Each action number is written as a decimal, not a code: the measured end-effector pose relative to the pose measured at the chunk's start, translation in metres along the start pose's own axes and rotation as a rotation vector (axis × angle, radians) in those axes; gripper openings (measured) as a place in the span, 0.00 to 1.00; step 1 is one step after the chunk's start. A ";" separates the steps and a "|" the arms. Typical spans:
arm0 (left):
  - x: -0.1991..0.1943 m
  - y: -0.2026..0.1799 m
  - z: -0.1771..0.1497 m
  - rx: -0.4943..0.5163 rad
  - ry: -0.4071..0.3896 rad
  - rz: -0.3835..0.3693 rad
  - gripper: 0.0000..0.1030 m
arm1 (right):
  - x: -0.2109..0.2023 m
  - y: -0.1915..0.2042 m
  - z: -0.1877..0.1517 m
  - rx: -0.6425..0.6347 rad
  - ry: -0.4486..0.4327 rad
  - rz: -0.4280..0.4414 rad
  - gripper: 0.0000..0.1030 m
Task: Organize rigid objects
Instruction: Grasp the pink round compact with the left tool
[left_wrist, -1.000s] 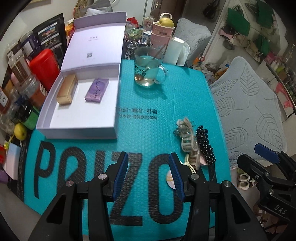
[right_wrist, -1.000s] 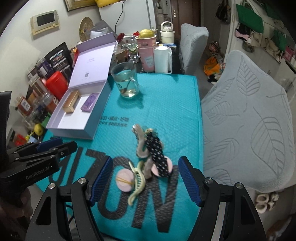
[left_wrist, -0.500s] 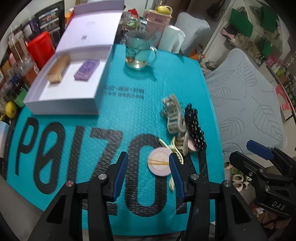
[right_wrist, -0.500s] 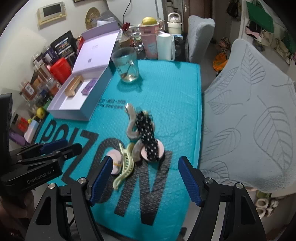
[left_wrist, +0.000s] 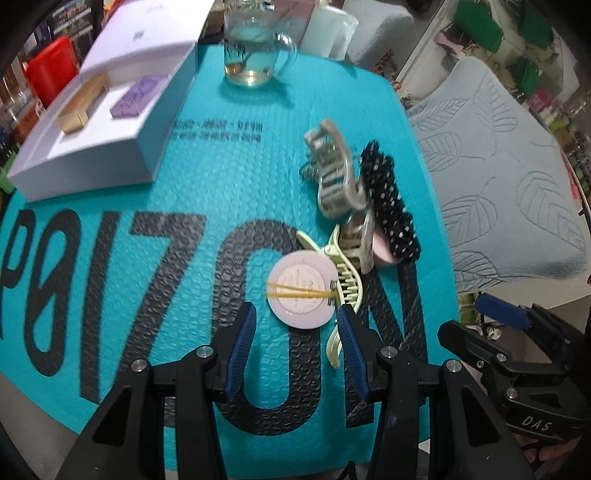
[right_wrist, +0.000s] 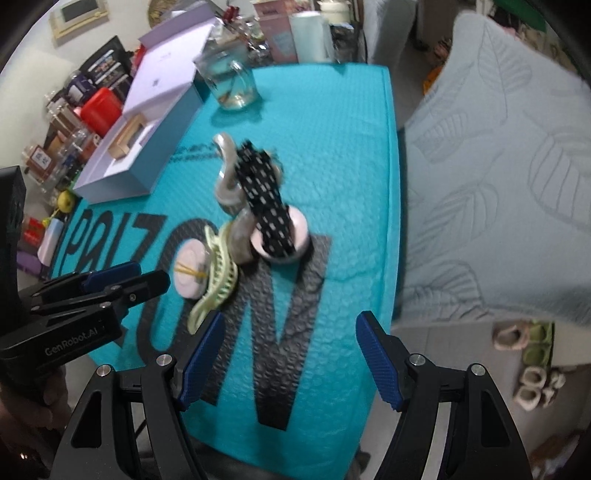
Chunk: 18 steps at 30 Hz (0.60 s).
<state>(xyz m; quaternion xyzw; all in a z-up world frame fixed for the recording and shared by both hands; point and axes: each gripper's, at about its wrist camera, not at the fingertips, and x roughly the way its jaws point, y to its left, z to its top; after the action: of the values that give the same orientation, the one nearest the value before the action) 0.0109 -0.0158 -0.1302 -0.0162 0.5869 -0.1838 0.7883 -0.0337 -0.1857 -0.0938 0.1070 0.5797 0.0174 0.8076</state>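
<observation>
Leftmost on the teal mat sits the open white box, already holding a gold bar and a purple bar, and well apart from the pile to be sorted. Next comes the left gripper, its jaws parted with nothing between them, hovering just before the round pink disc with a yellow band across it; that disc looks light, stiff and flat, so it is probably best pinched across its rim. Touching it lies the pale green claw clip, then the grey claw clip and the black dotted clip, heaped together; all seem hard, smooth plastic, likely to slip or snag unless taken at the spine. Farthest right, the right gripper is spread wide and empty, near the mat's edge.
</observation>
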 end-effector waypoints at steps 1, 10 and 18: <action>0.004 0.001 0.000 -0.001 0.008 -0.010 0.44 | 0.004 -0.002 -0.002 0.013 0.011 0.000 0.72; 0.024 0.004 0.006 0.002 0.001 -0.092 0.44 | 0.018 -0.008 -0.012 0.058 0.042 -0.005 0.72; 0.027 0.002 0.007 0.045 -0.037 -0.047 0.44 | 0.026 -0.007 -0.006 0.070 0.050 -0.016 0.72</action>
<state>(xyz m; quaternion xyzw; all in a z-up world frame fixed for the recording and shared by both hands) 0.0249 -0.0234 -0.1530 -0.0158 0.5675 -0.2153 0.7946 -0.0320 -0.1875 -0.1212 0.1301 0.6007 -0.0065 0.7888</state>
